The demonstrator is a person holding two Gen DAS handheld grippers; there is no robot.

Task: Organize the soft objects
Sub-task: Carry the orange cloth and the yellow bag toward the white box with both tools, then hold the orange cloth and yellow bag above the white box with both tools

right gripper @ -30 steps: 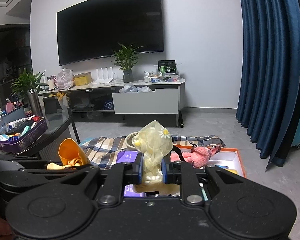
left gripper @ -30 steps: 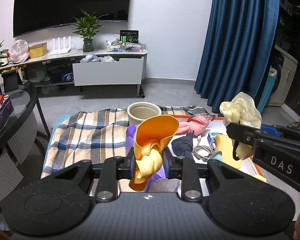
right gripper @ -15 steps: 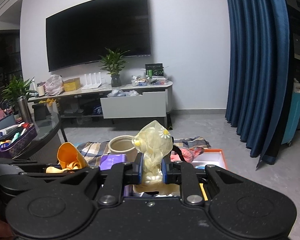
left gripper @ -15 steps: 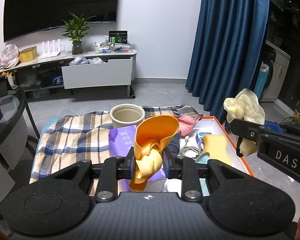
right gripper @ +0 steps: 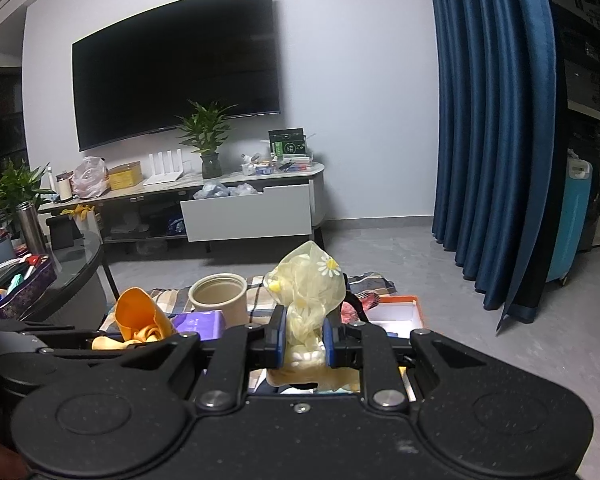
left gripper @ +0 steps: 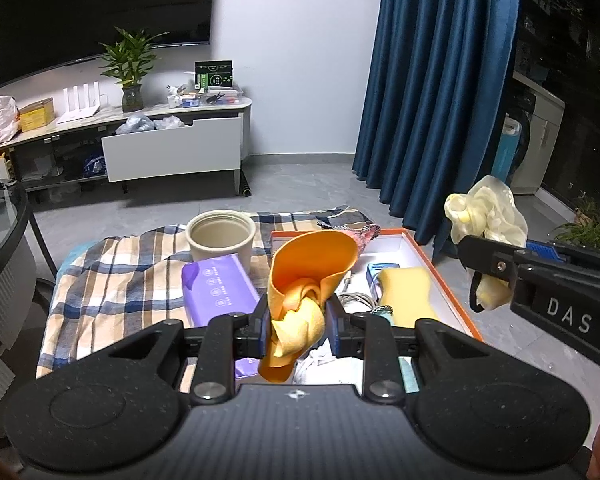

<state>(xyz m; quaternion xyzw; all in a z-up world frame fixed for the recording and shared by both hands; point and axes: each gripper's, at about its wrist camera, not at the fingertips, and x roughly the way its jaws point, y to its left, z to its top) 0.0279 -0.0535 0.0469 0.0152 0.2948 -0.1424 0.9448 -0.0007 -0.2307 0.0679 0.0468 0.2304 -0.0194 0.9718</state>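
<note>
My left gripper is shut on a bunched orange cloth, held in the air above the orange-rimmed white box. My right gripper is shut on a pale yellow sheer cloth with a daisy print. In the left wrist view that yellow cloth hangs from the right gripper at the right, beyond the box's right side. The right wrist view has the orange cloth at lower left. A pink soft item lies at the box's far end.
A plaid blanket covers the low surface, with a beige pot and a purple packet on it. The box holds a yellow sponge, a coiled cable and a small blue carton. Blue curtain right, glass table left.
Both grippers have shifted sideways with their cloths still gripped; the box and blanket now sit further left in both views, and the curtain fills more of the right.
</note>
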